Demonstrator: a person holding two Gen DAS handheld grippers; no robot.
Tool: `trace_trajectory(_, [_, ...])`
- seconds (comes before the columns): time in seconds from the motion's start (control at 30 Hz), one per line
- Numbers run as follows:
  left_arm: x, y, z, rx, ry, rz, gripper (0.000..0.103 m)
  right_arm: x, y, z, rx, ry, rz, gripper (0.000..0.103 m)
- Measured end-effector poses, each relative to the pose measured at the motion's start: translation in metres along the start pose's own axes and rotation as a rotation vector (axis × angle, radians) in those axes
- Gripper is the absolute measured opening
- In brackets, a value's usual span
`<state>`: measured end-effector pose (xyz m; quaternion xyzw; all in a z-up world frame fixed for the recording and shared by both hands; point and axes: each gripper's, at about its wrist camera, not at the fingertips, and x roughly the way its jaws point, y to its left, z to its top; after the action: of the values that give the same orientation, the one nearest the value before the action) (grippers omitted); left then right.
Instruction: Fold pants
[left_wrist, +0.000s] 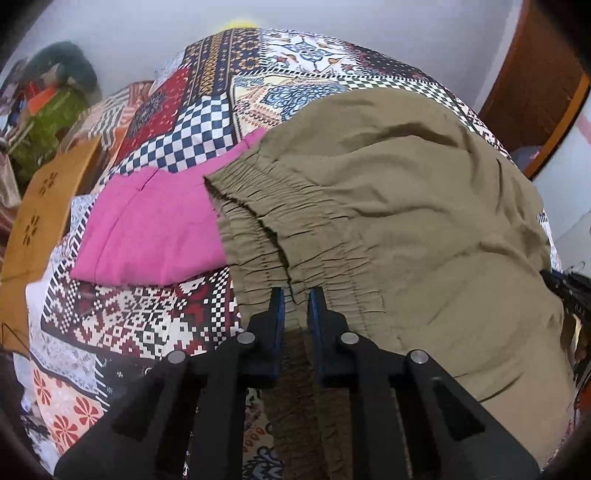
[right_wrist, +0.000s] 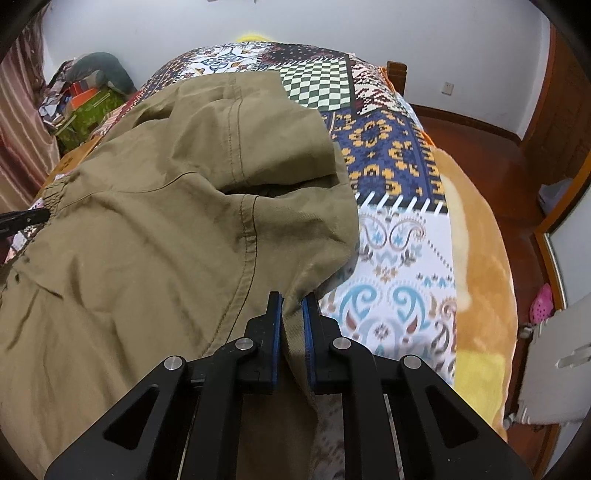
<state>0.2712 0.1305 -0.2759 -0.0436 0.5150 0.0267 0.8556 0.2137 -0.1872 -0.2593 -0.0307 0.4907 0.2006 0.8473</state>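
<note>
Khaki pants (left_wrist: 399, 192) lie bunched on a patterned bedspread (left_wrist: 147, 317). My left gripper (left_wrist: 296, 295) is shut on the pants' elastic waistband (left_wrist: 314, 258), near its edge. In the right wrist view the pants (right_wrist: 155, 236) fill the left half, folded over on themselves with a seam running down. My right gripper (right_wrist: 293, 301) is shut on a fold of the pants' fabric at their right edge. The tip of the left gripper (right_wrist: 26, 218) shows at the far left by the waistband. The right gripper (left_wrist: 569, 291) shows at the right edge of the left wrist view.
A folded pink garment (left_wrist: 147, 229) lies on the bedspread left of the waistband. An orange blanket (right_wrist: 476, 258) runs along the bed's right edge above a wooden floor (right_wrist: 491, 155). Clutter and a green box (right_wrist: 92, 110) sit by the far wall.
</note>
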Motion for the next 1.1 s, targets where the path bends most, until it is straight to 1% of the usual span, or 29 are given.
trace_trajectory(0.13, [-0.007, -0.003, -0.001, 0.011, 0.003, -0.002, 0.015, -0.003, 0.001, 0.000, 0.006, 0.001, -0.002, 0.010])
trace_trajectory(0.23, [-0.019, -0.002, -0.001, 0.004, -0.018, -0.011, 0.015, -0.011, 0.002, 0.004, 0.006, -0.002, -0.012, 0.011])
trace_trajectory(0.27, [-0.024, -0.001, 0.001, -0.007, -0.030, -0.019, 0.017, -0.015, 0.002, 0.006, 0.001, -0.014, -0.021, 0.012])
trace_trajectory(0.3, [-0.027, 0.001, 0.002, -0.015, -0.035, -0.026, 0.022, -0.020, 0.001, 0.010, 0.000, -0.029, -0.027, 0.017])
trace_trajectory(0.33, [-0.029, 0.003, 0.004, -0.028, -0.041, -0.036, 0.027, -0.023, 0.000, 0.012, 0.001, -0.041, -0.026, 0.024])
trace_trajectory(0.37, [-0.032, 0.006, 0.007, -0.042, -0.050, -0.043, 0.038, -0.027, -0.001, 0.017, 0.005, -0.059, -0.023, 0.029])
trace_trajectory(0.4, [-0.033, 0.007, 0.009, -0.051, -0.059, -0.046, 0.046, -0.031, -0.002, 0.021, 0.009, -0.076, -0.023, 0.037])
trace_trajectory(0.43, [-0.035, 0.008, 0.012, -0.059, -0.074, -0.043, 0.048, -0.034, -0.003, 0.026, 0.010, -0.096, -0.023, 0.042])
trace_trajectory(0.5, [-0.034, 0.009, 0.017, -0.061, -0.077, -0.040, 0.048, -0.037, -0.004, 0.036, 0.012, -0.128, -0.024, 0.043])
trace_trajectory(0.57, [-0.027, 0.010, 0.024, -0.066, -0.063, -0.055, 0.049, -0.034, -0.005, 0.047, 0.018, -0.144, -0.016, 0.043])
trace_trajectory(0.77, [-0.007, 0.006, 0.031, -0.068, -0.015, -0.100, 0.049, -0.012, 0.001, 0.072, -0.011, -0.144, -0.034, 0.045])
trace_trajectory(0.8, [-0.003, 0.005, 0.031, -0.072, -0.005, -0.113, 0.048, -0.009, 0.001, 0.075, -0.018, -0.144, -0.039, 0.049])
trace_trajectory(0.83, [0.001, 0.004, 0.031, -0.073, 0.001, -0.116, 0.048, -0.005, 0.001, 0.078, -0.023, -0.147, -0.044, 0.055])
trace_trajectory(0.9, [0.006, 0.001, 0.030, -0.062, 0.007, -0.109, 0.049, 0.002, 0.000, 0.084, -0.032, -0.157, -0.044, 0.060])
trace_trajectory(1.03, [0.010, -0.003, 0.032, -0.054, 0.004, -0.112, 0.050, 0.016, -0.005, 0.090, -0.025, -0.131, -0.021, 0.060])
trace_trajectory(1.1, [0.009, -0.004, 0.033, -0.047, 0.002, -0.124, 0.050, 0.023, -0.009, 0.091, -0.004, -0.104, 0.014, 0.060])
